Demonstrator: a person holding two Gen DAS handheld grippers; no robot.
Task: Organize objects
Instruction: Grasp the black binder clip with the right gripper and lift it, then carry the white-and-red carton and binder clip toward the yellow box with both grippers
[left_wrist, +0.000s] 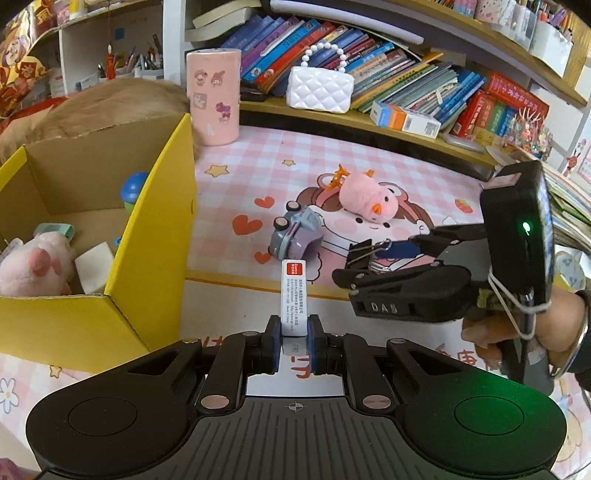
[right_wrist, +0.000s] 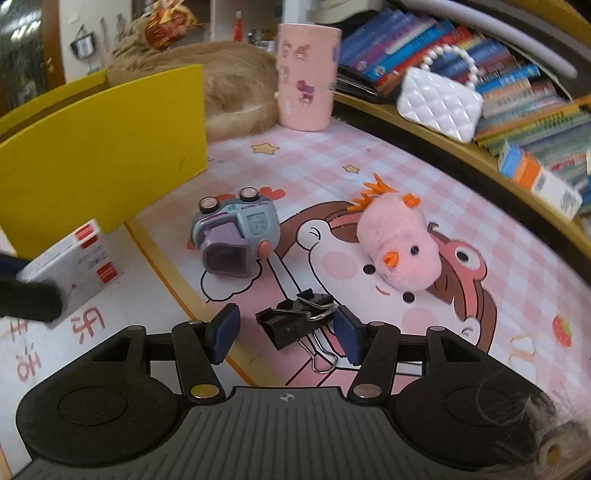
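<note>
Black binder clip (right_wrist: 295, 323) between right gripper (right_wrist: 284, 334) pads

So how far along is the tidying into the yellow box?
Partly done. The yellow box already holds a pink plush and a blue ball. The left gripper holds a small white box; the right gripper straddles the binder clips, not yet clamped. The toy car and pink chick remain on the mat.

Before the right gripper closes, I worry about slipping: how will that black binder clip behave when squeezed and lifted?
The binder clip looks like rigid metal, so probably stiff and light. Its loose wire handles may swing or fold, shifting it between the right gripper's open pads. Lying tilted on the mat, it could skid sideways rather than roll.
</note>
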